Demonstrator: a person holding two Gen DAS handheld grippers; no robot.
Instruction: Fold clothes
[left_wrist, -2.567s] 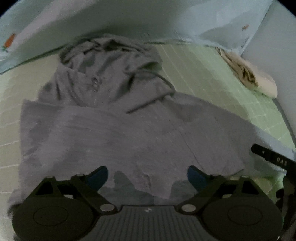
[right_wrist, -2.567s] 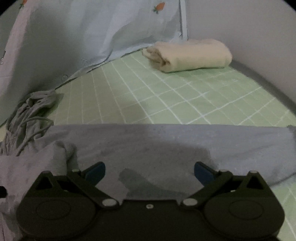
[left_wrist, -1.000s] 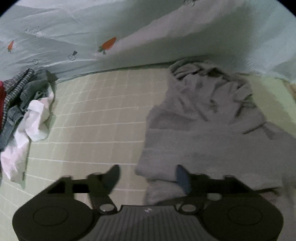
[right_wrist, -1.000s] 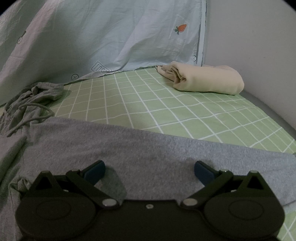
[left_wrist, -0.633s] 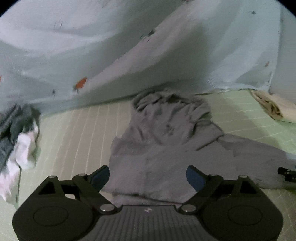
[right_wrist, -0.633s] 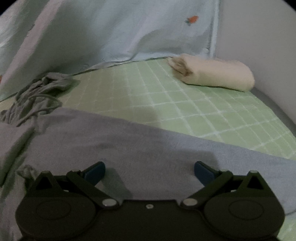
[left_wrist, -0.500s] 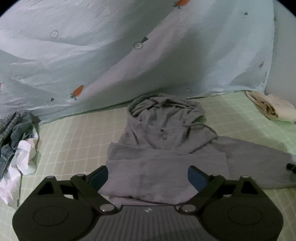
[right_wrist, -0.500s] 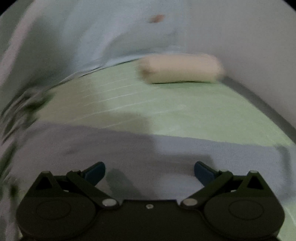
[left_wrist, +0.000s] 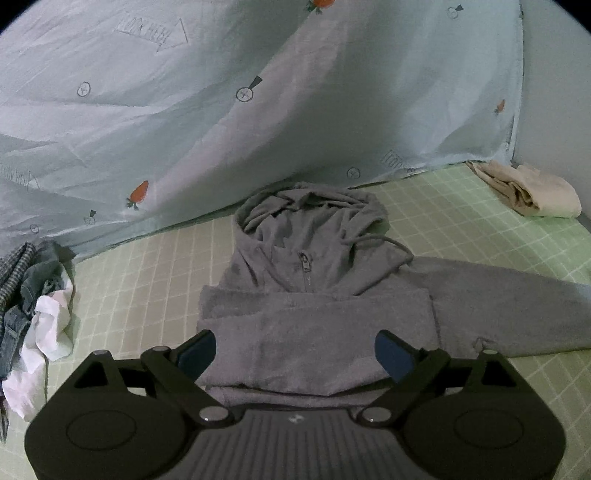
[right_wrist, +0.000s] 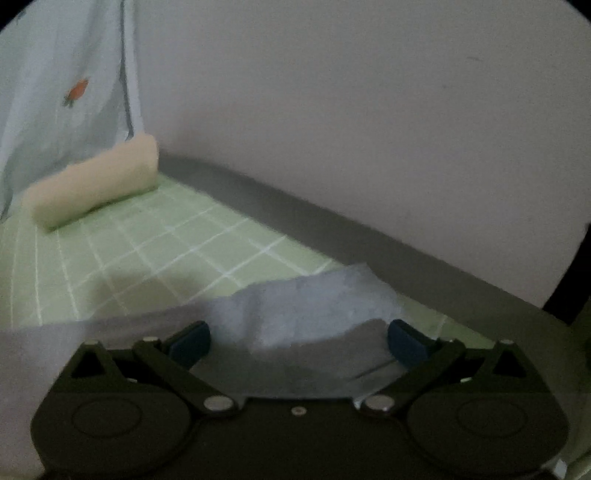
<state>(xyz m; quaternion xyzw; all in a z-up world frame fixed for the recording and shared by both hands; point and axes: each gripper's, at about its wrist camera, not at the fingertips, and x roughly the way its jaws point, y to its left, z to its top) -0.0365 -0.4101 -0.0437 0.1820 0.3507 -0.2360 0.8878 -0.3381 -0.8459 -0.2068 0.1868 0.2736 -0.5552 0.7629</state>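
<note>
Grey fleece fills the near ground in both wrist views: the hoodie (left_wrist: 314, 317) lies flat on the green checked sheet (left_wrist: 147, 280), hood away from the person, one sleeve already folded across the chest as a soft band. The left gripper (left_wrist: 295, 349) hovers above that band with its jaws spread wide, having just opened, and nothing pinched between them. The other sleeve (right_wrist: 295, 314) stretches out sideways toward the wall side, its long axis running across the bed, and its cuff end sits right in front of the right gripper (right_wrist: 297, 341), whose jaws stand apart with the cloth between them but not clamped. So the right hand looks the nearer one for bringing this sleeve in over the body. Farther off a cream folded garment (right_wrist: 92, 184) rests by the wall, a jumbled pile of clothes (left_wrist: 33, 306) lies at the opposite edge, and a pale printed curtain (left_wrist: 221, 92) hangs behind.
</note>
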